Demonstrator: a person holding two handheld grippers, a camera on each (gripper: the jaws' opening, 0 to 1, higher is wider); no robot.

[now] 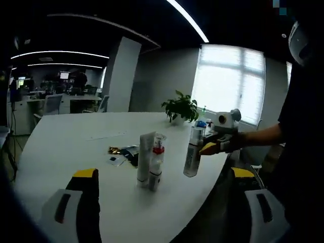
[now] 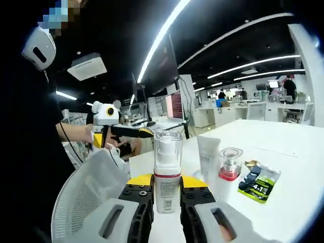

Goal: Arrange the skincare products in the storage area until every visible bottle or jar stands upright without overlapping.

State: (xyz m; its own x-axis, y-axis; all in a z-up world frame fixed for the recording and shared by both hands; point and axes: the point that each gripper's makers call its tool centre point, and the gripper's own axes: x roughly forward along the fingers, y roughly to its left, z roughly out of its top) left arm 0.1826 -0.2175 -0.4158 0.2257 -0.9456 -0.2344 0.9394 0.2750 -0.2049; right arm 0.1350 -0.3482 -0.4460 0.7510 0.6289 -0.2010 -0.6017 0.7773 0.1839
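**Open office, one bottle in the air, two already parked**

Big open-plan office, strip lights overhead, and a white table [image 1: 76, 136] with a small potted plant [image 1: 180, 108] at the far end. Count so far: three skincare items. A white tube [image 1: 145, 156] and a bottle with a red collar [image 1: 156, 167] stand upright side by side mid-table, very close, possibly touching. The third, a clear-capped pump bottle [image 2: 167, 174], is clamped between the jaws of the right gripper [image 2: 166, 195], held upright just off the table's right edge. There's also a little pile of flat sachets [image 1: 121, 152] to the left of the standing pair; I can make out about three, hard to be exact.

The left gripper [image 1: 164, 177] hangs back on the near side, jaws spread wide, holding nothing.

What could go wrong, I reckon: the held bottle is tall and narrow, so setting it down tilted or letting go early could topple it. Placing it too tight against the pair risks knocking them over, and too near the edge it could drop off.
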